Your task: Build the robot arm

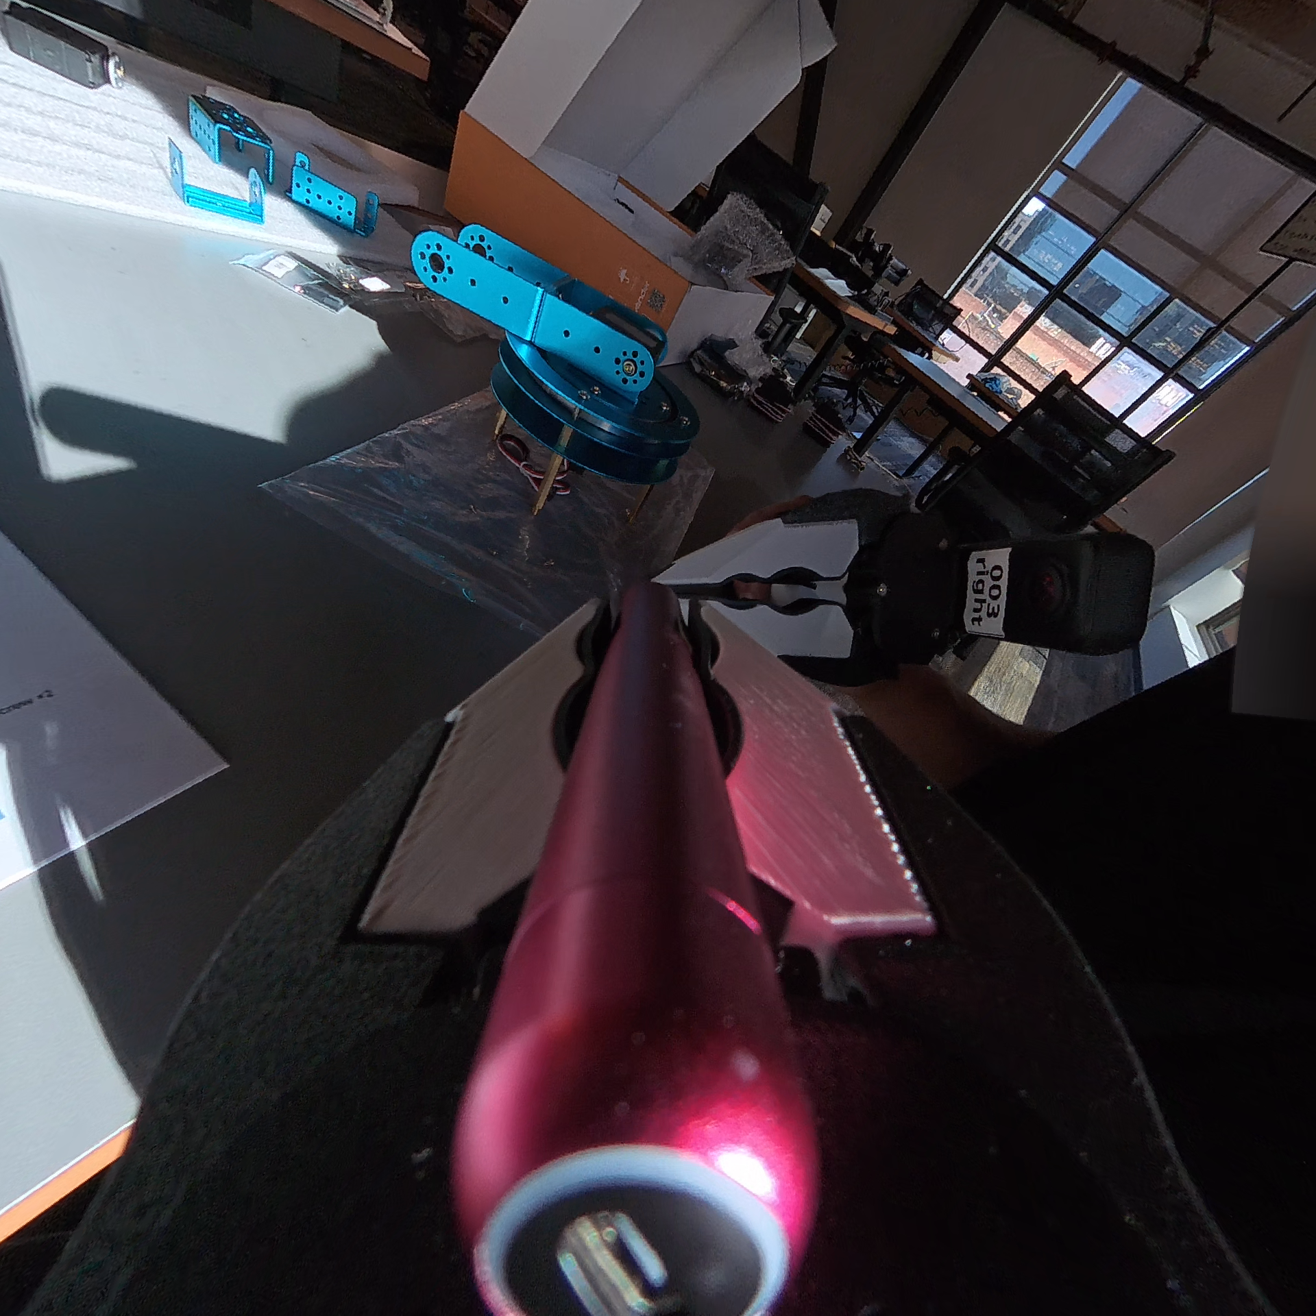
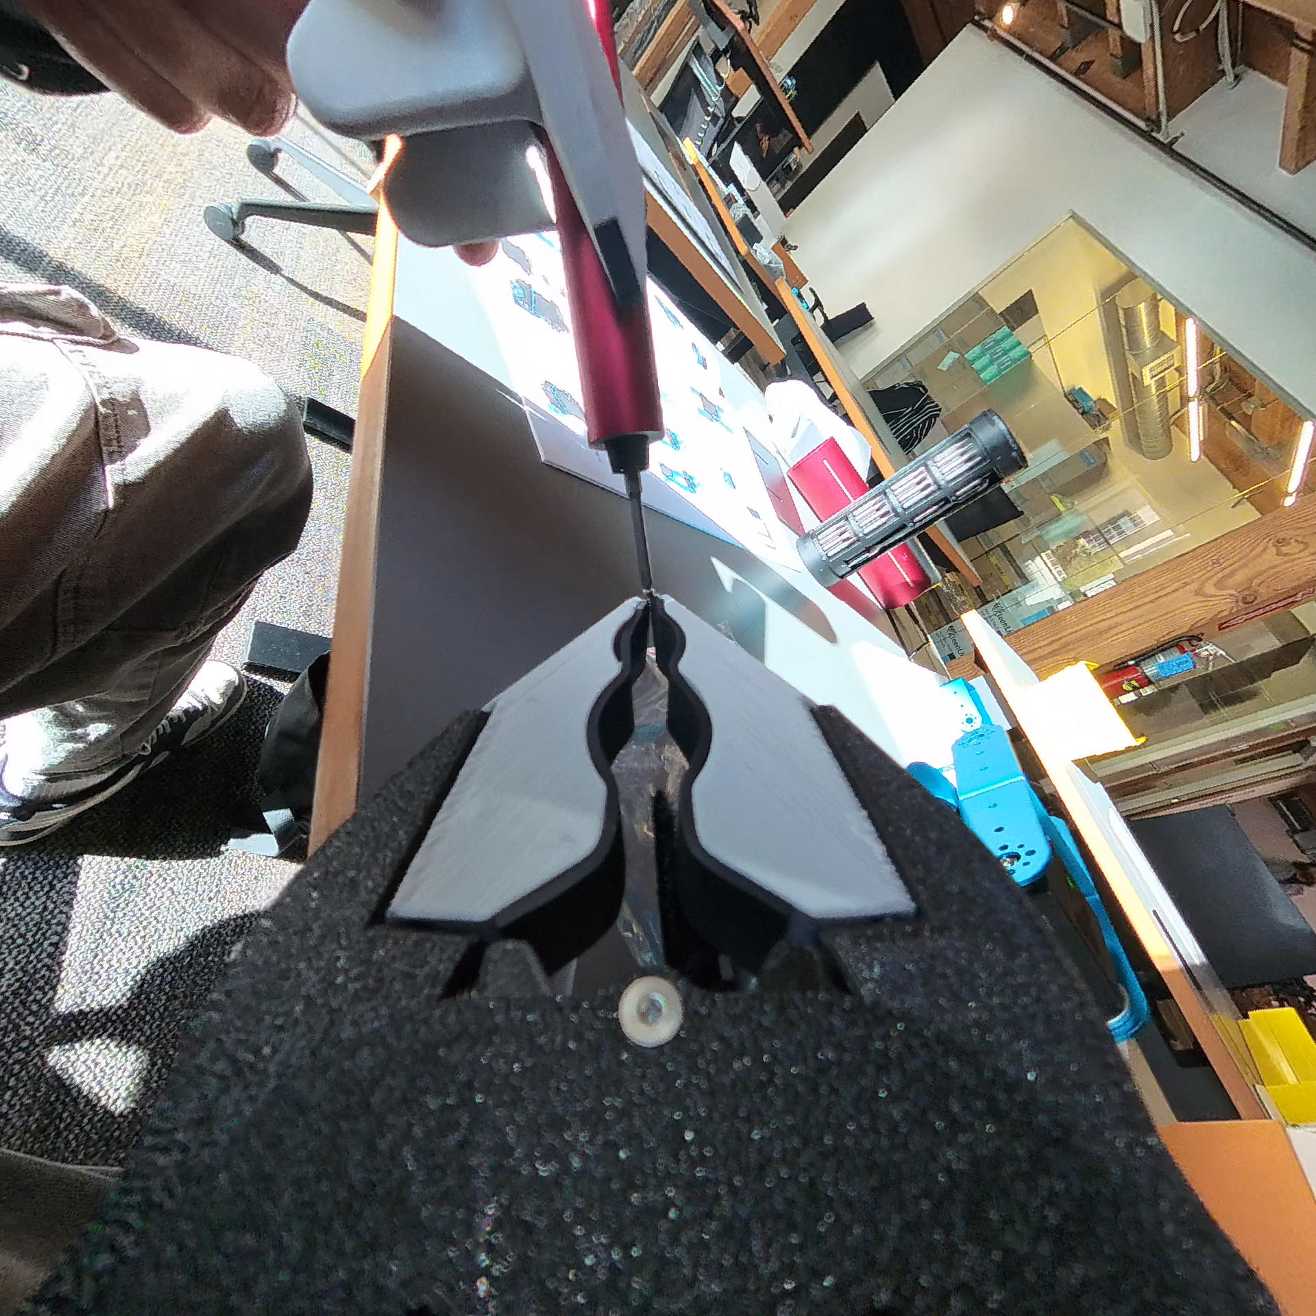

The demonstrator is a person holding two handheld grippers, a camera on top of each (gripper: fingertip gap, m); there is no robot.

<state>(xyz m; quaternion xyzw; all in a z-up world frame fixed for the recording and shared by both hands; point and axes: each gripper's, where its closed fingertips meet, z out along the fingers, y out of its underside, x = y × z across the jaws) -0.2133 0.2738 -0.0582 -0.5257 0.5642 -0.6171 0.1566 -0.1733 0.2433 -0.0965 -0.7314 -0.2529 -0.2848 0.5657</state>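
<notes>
A grey desk (image 1: 178,342) carries a blue metal turntable assembly (image 1: 591,384). Above its near edge, the left gripper (image 1: 644,605) has its fingers pinching a red screwdriver (image 1: 641,854) lengthwise. Its bit points straight at the right gripper (image 2: 649,605), whose fingers are pressed together on a tiny screw (image 2: 649,592).

The screwdriver's (image 1: 641,890) rear cap is blurred — the part at its bit tip (image 2: 646,585) is too small to identify.
</notes>
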